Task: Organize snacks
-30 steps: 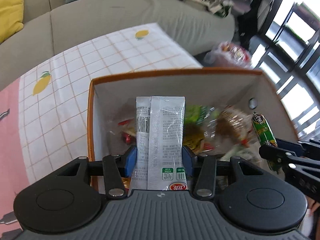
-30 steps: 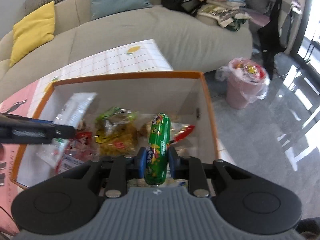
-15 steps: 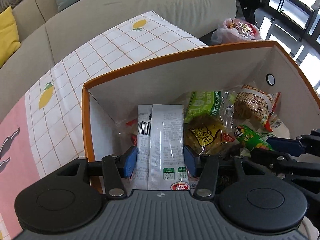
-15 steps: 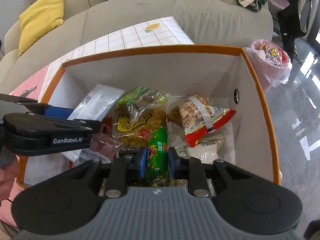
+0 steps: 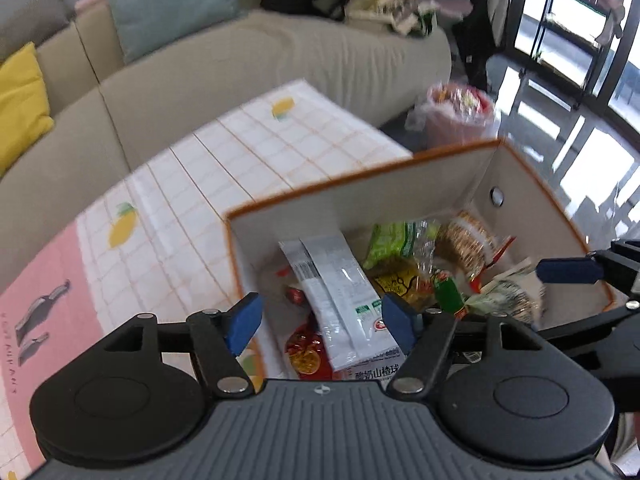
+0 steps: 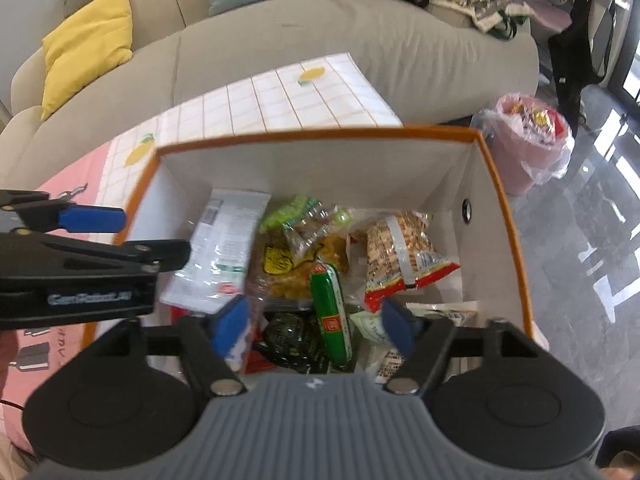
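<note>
Green sausage stick [image 6: 331, 312] lies in the orange-rimmed box [image 6: 502, 216], long axis running toward the far wall, just beside the white sachet [image 5: 344, 300], which lies likewise. Lower packets are buried and unreadable. Left gripper [image 5: 322, 322] and right gripper [image 6: 314, 326] angle down; both sets of fingers are opening, gripping nothing.

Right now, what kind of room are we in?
Most likely a home living room. A long beige sofa with a yellow cushion curves behind a low table under a lemon-print cloth, and tall glass doors open onto a glossy floor.
</note>
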`<state>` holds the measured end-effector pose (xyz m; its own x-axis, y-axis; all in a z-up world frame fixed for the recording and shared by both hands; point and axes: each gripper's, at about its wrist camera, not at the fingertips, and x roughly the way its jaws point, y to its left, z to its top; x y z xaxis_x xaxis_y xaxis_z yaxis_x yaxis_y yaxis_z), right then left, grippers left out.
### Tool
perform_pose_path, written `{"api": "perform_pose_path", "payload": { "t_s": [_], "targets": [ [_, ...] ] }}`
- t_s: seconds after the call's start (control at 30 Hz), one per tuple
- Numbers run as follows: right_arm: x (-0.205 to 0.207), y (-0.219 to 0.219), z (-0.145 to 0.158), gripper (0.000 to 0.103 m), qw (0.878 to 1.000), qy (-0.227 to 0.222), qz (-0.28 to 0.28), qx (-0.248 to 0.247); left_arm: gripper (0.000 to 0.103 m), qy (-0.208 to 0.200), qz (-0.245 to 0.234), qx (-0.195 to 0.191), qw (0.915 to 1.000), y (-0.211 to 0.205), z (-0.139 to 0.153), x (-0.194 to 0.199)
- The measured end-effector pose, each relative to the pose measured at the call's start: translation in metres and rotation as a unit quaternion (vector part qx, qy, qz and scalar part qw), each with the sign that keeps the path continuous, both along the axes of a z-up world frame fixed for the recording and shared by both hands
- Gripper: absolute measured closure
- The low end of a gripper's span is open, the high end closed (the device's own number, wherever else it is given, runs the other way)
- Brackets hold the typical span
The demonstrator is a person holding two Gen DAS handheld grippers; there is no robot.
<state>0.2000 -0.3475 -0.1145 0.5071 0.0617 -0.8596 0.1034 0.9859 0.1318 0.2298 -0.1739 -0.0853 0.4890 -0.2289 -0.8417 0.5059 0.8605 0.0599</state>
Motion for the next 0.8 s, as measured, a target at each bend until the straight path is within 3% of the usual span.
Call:
{"api": "perform_pose_path", "payload": {
  "t_s": [0.23,0.5,0.8],
  "targets": [
    [-0.031,0.031,0.067,0.005,0.997,-0.067,0.024,-0.019,0.018,-0.083,0.020,-0.032,0.9958,0.040,0.065,-0.041],
    [-0.091,0.068,0.134,0.003,0.985,-0.166,0.040,-0.029,0.014,-0.181,0.061,-0.052,0.9802,0.086,0.126,-0.107],
    [-0.153,0.110,0.166,0.003,0.968,-0.220,0.091,-0.078,0.012,-0.243,0.102,-0.055,0.9629,0.114,0.144,-0.164]
  ]
}}
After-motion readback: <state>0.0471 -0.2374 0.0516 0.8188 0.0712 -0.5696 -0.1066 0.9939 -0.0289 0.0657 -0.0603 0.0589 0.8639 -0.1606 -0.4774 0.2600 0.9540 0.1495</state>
